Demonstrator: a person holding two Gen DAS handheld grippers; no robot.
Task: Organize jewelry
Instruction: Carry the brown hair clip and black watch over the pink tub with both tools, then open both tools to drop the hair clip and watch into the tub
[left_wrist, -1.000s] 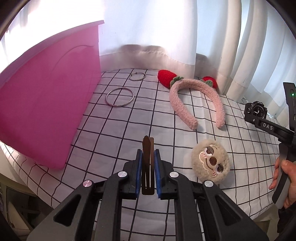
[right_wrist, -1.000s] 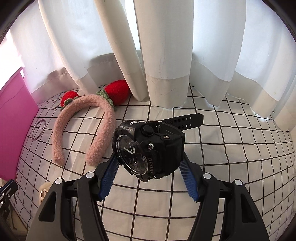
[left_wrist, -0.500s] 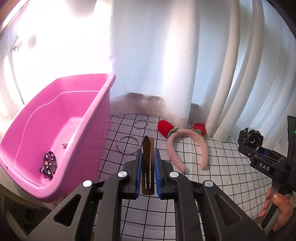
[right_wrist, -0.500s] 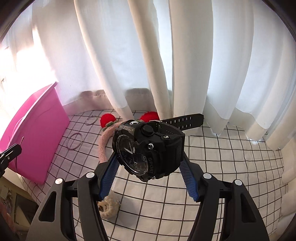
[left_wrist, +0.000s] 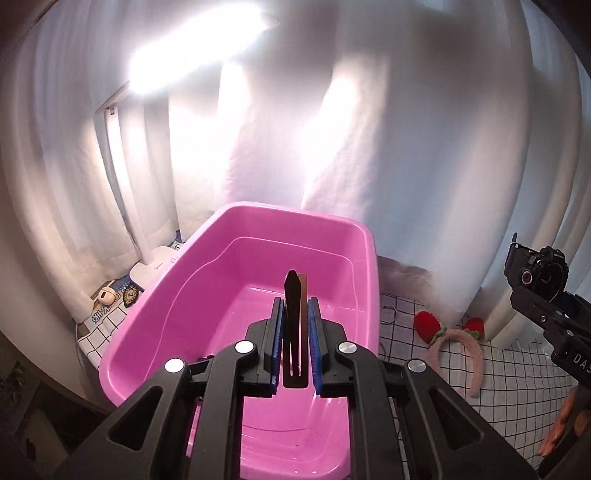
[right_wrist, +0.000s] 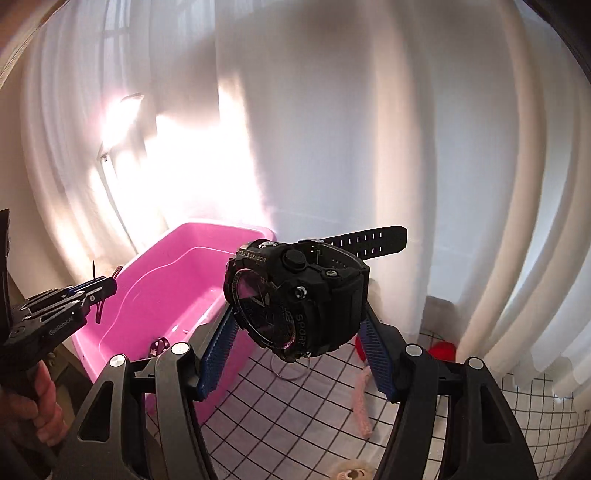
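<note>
Left hand-held gripper is clamped on a thin, stiff, light hair clip above the pink tub. Right hand-held gripper pinches the chunky, heavier black watch by its rigid case, near the tub.

Headband right of tub (apart)

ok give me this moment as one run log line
left gripper: shut on brown hair clip, over pink tub | right gripper: shut on black watch, beside tub | both unreleased

Checked cloth: pink tub, headband, seemingly rings.
</note>
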